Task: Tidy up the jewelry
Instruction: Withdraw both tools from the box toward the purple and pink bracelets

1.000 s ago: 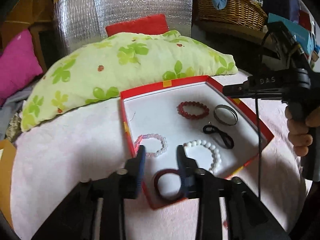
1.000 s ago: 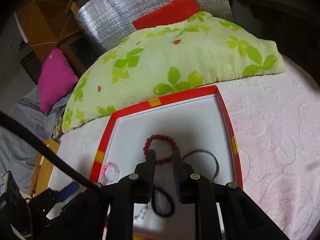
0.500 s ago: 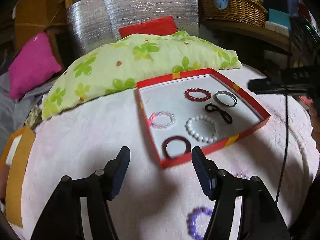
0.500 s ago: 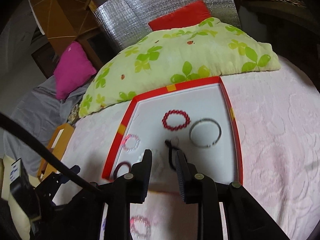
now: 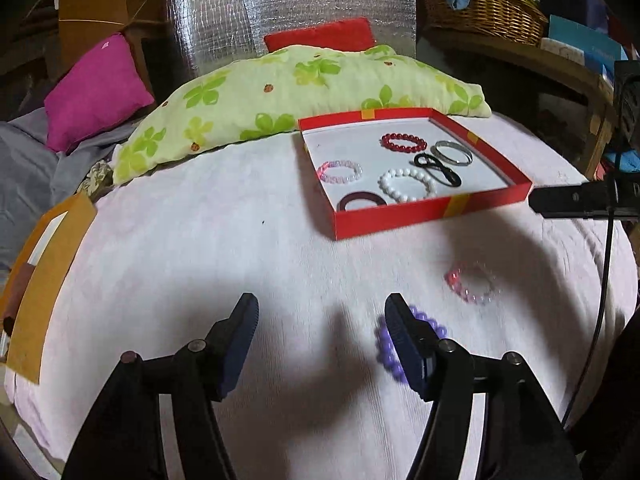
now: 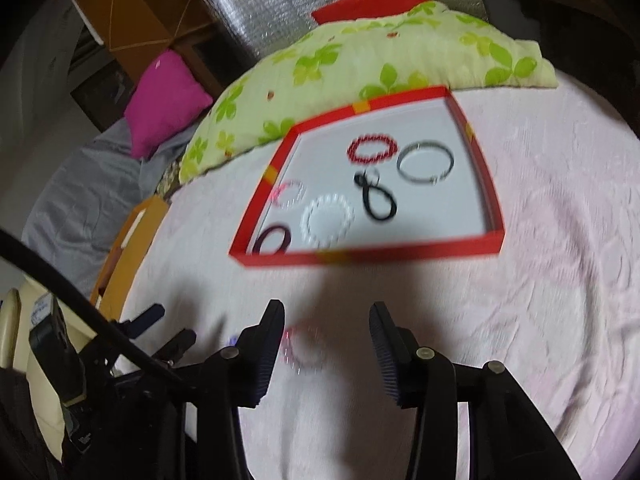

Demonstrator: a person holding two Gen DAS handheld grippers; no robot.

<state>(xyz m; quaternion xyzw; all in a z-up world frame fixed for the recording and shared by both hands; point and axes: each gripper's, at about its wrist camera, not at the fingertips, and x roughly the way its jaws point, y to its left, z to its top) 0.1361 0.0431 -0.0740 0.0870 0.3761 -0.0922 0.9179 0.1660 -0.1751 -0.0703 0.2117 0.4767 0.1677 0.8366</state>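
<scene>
A red box (image 5: 404, 214) (image 6: 400, 254) lies on the pink bedspread and holds several bracelets: red beads (image 5: 403, 142), white beads (image 5: 406, 184), pale pink beads (image 5: 340, 171), a silver bangle (image 5: 453, 152), a black hair tie (image 5: 438, 168) and a dark ring (image 5: 362, 201). A purple bead bracelet (image 5: 384, 348) lies on the bedspread partly behind the right finger of my left gripper (image 5: 320, 320), which is open and empty. A pink and clear bracelet (image 5: 470, 284) (image 6: 302, 350) lies in front of the box, just ahead of my open, empty right gripper (image 6: 326, 328).
A green flowered pillow (image 5: 288, 92) lies behind the box, with a magenta cushion (image 5: 96, 92) to the left. An orange board (image 5: 48, 276) sits at the bed's left edge. A wicker basket (image 5: 480, 12) stands on a shelf at back right.
Both grippers have pulled back from the box toward me and opened wide. The left one let go of the dark ring, which now lies in the box.
</scene>
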